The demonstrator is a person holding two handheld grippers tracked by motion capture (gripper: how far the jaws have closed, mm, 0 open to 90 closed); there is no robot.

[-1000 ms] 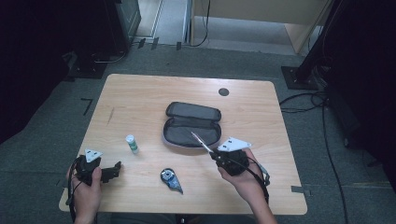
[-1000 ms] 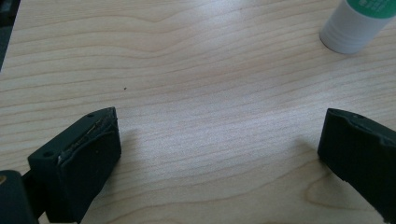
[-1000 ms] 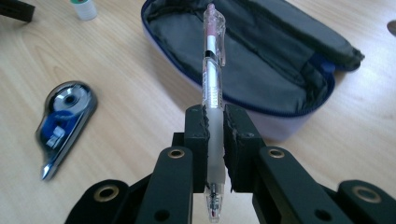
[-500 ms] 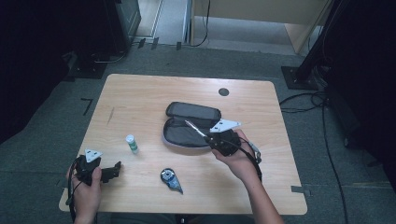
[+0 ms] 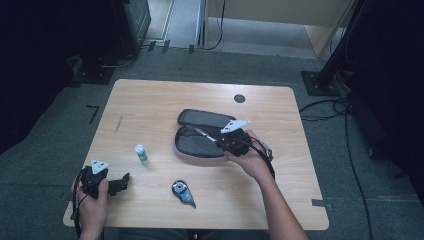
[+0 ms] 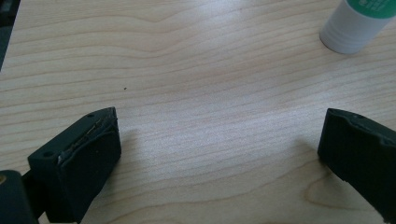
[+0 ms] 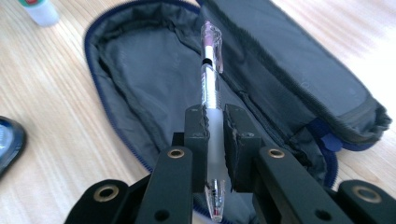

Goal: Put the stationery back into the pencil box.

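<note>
Our right tongs [image 7: 214, 128] grip a clear pen [image 7: 211, 88] and hold it over the open dark case [image 5: 200, 135] near the middle of the desk [image 5: 150, 100]. Our left tongs [image 6: 219, 144] sit wide apart and empty at the near left corner, beside a small white tube [image 6: 355, 23]

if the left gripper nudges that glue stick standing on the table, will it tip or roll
The glue stick stands upright, tall and narrow, so a nudge would probably tip it. Its round body would then likely roll across the smooth wooden table. It looks like light plastic, so little force should move it.
</note>
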